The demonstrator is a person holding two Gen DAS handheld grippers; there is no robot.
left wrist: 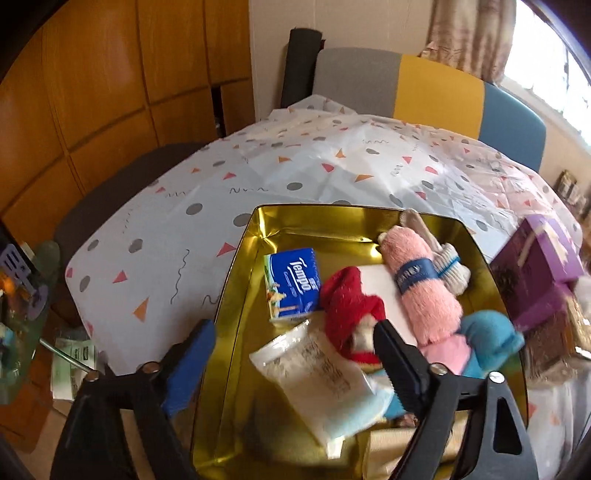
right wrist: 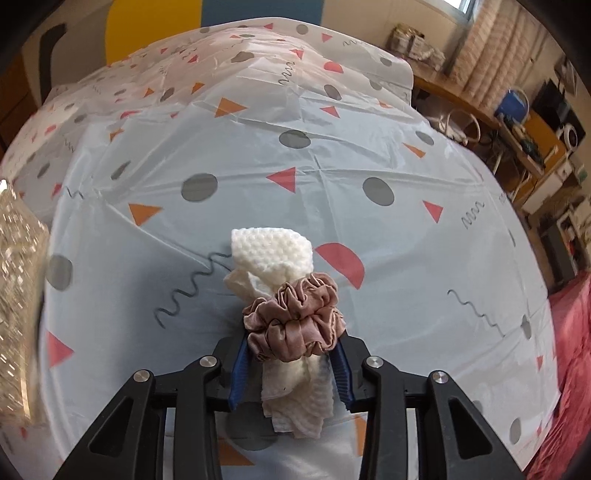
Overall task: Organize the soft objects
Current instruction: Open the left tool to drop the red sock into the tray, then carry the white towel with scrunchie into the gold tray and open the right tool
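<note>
I see bare tablecloth (right wrist: 332, 155) ahead, gold tin (left wrist: 236, 258) crowded at its right, open floor at its left, purple box (left wrist: 535, 266) blocking the right.

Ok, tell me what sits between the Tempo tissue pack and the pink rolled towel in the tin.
In the left wrist view, a red fluffy sock lies between the Tempo tissue pack and the pink rolled towel, partly over a white flat item, inside the gold tin.

Table and room around the work area

A pale tablecloth (left wrist: 303, 173) printed with grey dots, orange and pink triangles and squiggles covers the table. Behind it stands a chair (left wrist: 436, 85) with a grey, yellow and blue back, wooden cabinets (left wrist: 110, 81) to the left, a curtain (left wrist: 472, 33) by the window, and a cluttered desk (right wrist: 517, 125) to the right.
</note>
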